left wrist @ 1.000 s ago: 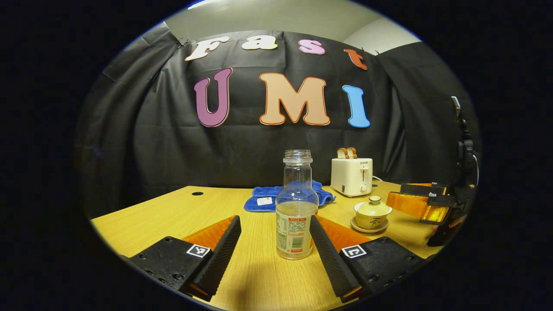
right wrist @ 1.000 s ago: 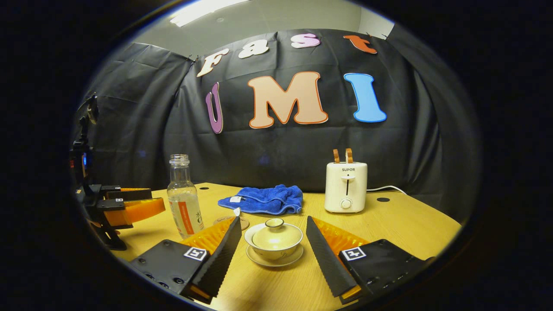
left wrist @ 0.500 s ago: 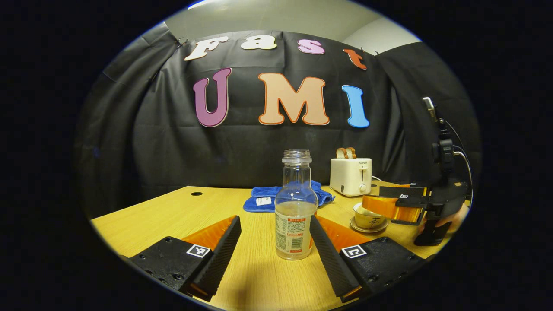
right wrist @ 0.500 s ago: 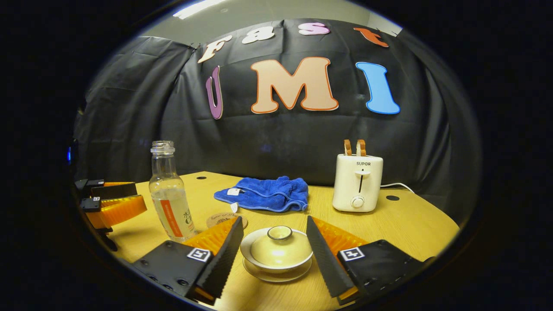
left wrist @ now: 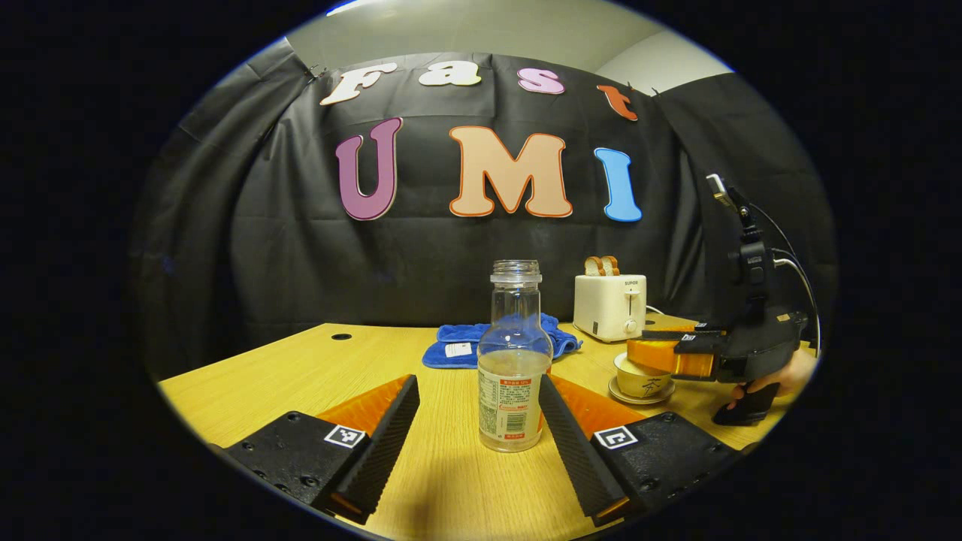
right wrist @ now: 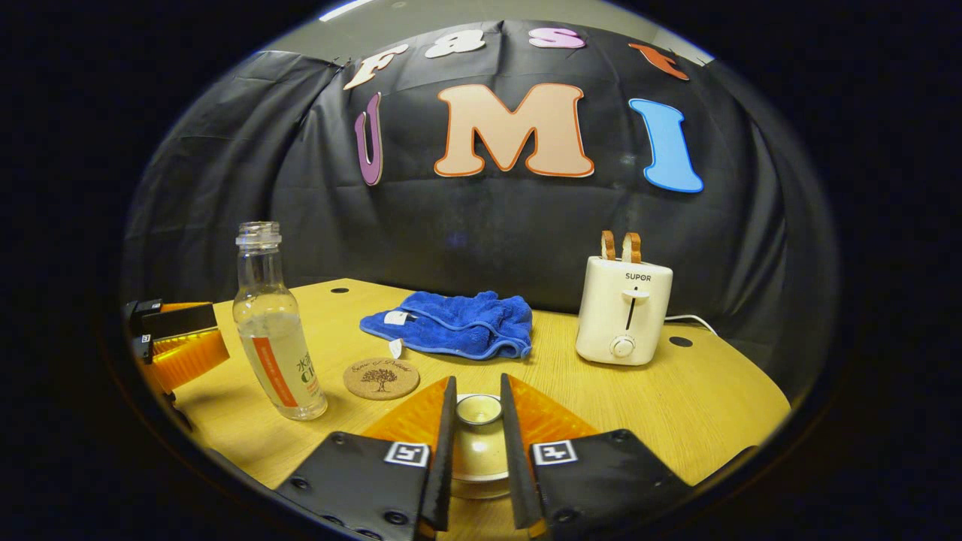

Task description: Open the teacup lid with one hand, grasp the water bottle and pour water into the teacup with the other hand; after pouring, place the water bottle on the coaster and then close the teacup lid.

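In the right gripper view we see our right gripper closed down on the knob of the lid, a finger pressing each side of it. The lid is pale cream and domed, and it sits on the cup, which sits on a saucer on the table. In the left gripper view the cup shows as a small cream bowl with a dark mark on its side, on its saucer, with the right gripper over its top.

Our left gripper is wide open, one finger on each side of the bottle and neither touching it. The bottle is clear glass, uncapped, upright, with water in its lower part and a label round the body.

A round cork coaster lies between the bottle and the cup. Behind it lie a blue cloth and a toaster.
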Motion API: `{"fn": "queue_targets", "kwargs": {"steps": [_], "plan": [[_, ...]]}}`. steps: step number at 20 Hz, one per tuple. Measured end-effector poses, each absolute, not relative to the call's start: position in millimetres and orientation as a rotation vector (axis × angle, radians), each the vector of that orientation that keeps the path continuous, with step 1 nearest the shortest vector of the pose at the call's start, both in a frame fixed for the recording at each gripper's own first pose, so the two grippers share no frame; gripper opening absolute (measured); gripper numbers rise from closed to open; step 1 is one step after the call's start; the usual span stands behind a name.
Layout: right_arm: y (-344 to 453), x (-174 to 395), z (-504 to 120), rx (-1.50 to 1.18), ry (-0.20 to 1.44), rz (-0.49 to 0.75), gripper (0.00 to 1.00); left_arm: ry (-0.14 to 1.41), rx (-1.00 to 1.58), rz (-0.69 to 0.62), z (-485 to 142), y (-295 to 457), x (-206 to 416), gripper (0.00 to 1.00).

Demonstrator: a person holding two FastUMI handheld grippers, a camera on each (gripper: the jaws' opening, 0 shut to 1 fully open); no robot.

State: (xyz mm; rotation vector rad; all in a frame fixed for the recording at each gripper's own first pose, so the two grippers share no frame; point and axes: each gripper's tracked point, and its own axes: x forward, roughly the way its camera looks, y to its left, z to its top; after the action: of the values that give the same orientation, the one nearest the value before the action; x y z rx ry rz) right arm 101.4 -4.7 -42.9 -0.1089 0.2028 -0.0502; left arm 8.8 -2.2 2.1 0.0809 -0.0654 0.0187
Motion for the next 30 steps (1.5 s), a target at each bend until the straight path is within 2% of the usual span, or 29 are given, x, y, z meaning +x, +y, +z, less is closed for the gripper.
{"fn": "queue_targets", "kwargs": {"steps": [3, 9, 19, 30], "plan": [[-4.3, 100.5, -41.3, -0.108, 0.202, -0.059, 0.31, -0.065, 0.081, 0.013, 2.5, -2.9, 9.9, 0.92], [-8.1, 89.8, -33.4, -0.095, 0.147, -0.064, 0.31, -0.057, 0.086, -0.020, 1.0, -8.3, 19.2, 0.90], [-30.6, 61.7, -14.7, -0.021, 0.039, -0.108, 0.30, 0.065, 0.129, -0.072, -16.0, -19.6, 52.0, 0.91], [-60.5, 29.6, -9.9, -0.026, 0.026, -0.186, 0.30, 0.119, 0.168, -0.107, -25.6, -30.1, 72.4, 0.91]]}}
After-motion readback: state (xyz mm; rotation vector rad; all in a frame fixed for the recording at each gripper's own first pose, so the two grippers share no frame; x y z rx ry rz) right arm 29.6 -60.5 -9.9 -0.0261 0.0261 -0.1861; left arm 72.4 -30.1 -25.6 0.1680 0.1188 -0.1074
